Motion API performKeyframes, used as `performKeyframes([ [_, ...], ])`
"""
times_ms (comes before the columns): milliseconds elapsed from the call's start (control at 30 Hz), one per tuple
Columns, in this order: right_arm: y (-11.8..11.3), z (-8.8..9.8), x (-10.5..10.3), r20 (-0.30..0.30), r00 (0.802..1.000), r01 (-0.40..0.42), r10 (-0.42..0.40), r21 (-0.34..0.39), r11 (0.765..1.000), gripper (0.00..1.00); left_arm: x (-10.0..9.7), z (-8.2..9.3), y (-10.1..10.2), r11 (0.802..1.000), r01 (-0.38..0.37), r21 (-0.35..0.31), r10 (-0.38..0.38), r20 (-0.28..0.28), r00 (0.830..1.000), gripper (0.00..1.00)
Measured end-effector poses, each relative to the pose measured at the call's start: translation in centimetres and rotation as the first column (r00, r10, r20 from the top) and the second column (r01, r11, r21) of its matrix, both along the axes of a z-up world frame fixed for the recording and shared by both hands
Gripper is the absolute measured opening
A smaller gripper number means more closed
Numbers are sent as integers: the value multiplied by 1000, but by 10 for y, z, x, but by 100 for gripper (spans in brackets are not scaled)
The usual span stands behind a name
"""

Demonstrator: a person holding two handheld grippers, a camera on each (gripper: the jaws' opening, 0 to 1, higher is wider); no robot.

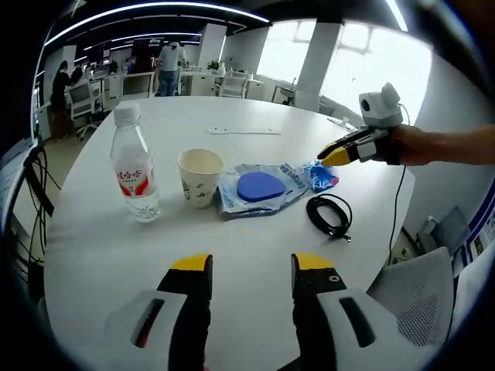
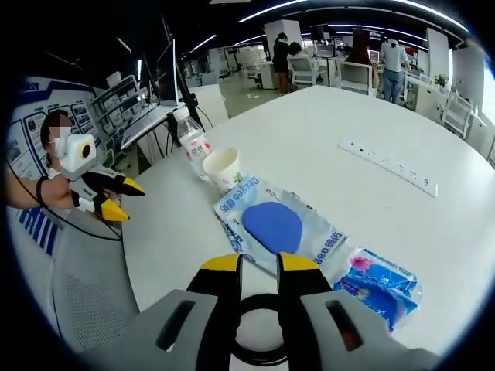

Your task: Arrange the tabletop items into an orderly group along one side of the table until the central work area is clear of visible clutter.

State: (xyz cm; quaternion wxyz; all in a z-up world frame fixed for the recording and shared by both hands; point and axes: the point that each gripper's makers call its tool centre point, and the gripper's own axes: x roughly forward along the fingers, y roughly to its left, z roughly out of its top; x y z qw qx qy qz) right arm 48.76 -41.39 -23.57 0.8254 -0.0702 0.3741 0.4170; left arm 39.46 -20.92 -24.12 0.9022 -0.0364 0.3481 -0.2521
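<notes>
Bottle (image 1: 134, 171), cup (image 1: 200, 176), blue wipes pack (image 1: 261, 188), small packet (image 1: 321, 176) already lined up beside the cup. Cable (image 1: 330, 215) left out — right tool (image 2: 258, 263) narrow, straddling it, not gripped; left tool (image 1: 250, 264) wide, empty.

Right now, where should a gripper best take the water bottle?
Probably around the water bottle body at its label, coming in level from the open table side, away from the paper cup. It stands upright and its round body narrows toward the cap.

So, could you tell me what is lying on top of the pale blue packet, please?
A dark blue oval pad lies on the packet, covering its middle. The print beneath it is hidden.
</notes>
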Motion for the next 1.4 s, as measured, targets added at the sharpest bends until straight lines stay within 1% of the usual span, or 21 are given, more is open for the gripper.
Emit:
performKeyframes([
  [67,-10,-3,-4,-8,1000,20,-20,-3,1000,15,1,0,3,1000,-5,1,5,-1,1000,40],
  [233,-29,-4,-14,-19,997,77,-77,23,997,16,6,-1,15,999,-34,4,34,-3,999,40],
  [467,-50,-10,-31,-35,992,125,-124,29,992,20,15,-2,34,997,-82,6,82,0,997,40],
  [500,-54,-11,-32,-36,990,136,-135,31,990,20,16,-2,37,996,-87,8,87,0,996,40],
  [533,-62,-12,-33,-36,985,171,-170,42,984,21,19,-3,43,995,-99,8,99,-2,995,40],
  [600,-71,-16,-37,-50,978,205,-202,48,978,21,21,-3,49,994,-111,13,111,-1,994,40],
  [733,-84,-22,-44,-60,972,230,-228,42,972,21,27,-3,61,991,-136,18,136,2,991,40],
  [867,-91,-22,-50,-68,966,254,-250,44,966,21,29,-4,66,988,-151,21,151,2,989,40],
  [1033,-99,-24,-52,-71,959,278,-275,43,960,21,32,-6,72,986,-162,24,162,0,987,40],
  [1167,-101,-23,-56,-78,954,292,-288,52,955,21,36,-4,76,984,-175,21,175,4,985,40],
  [1400,-103,-23,-62,-81,952,299,-294,55,953,21,48,-1,84,979,-204,11,204,16,979,40],
])
